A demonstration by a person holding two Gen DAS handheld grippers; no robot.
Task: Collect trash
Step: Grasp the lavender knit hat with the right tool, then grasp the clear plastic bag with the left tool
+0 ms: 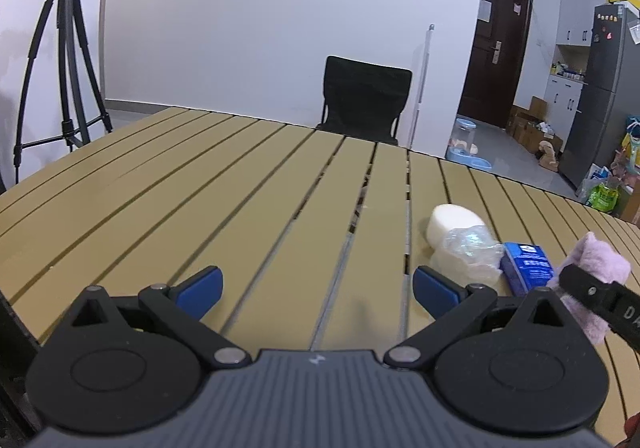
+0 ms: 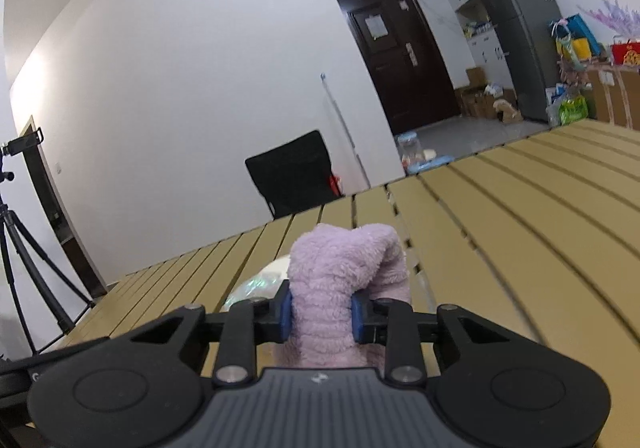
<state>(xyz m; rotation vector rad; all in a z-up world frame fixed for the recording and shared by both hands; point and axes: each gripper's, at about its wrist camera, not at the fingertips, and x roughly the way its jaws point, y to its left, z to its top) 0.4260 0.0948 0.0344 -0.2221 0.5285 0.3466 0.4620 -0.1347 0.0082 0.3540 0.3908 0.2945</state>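
Two grippers are ours: the right gripper (image 2: 321, 315) is clamped on a fuzzy lilac cloth (image 2: 340, 280). Our left gripper (image 1: 318, 290) gapes wide and empty over the slatted table (image 1: 160, 208), beside crumpled plastic wrap (image 1: 472, 248).

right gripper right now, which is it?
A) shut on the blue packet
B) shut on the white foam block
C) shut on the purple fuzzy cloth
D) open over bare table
C: in the right wrist view the right gripper has both blue pads pressed into the purple fuzzy cloth, while the blue packet and white foam block lie on the table ungripped.
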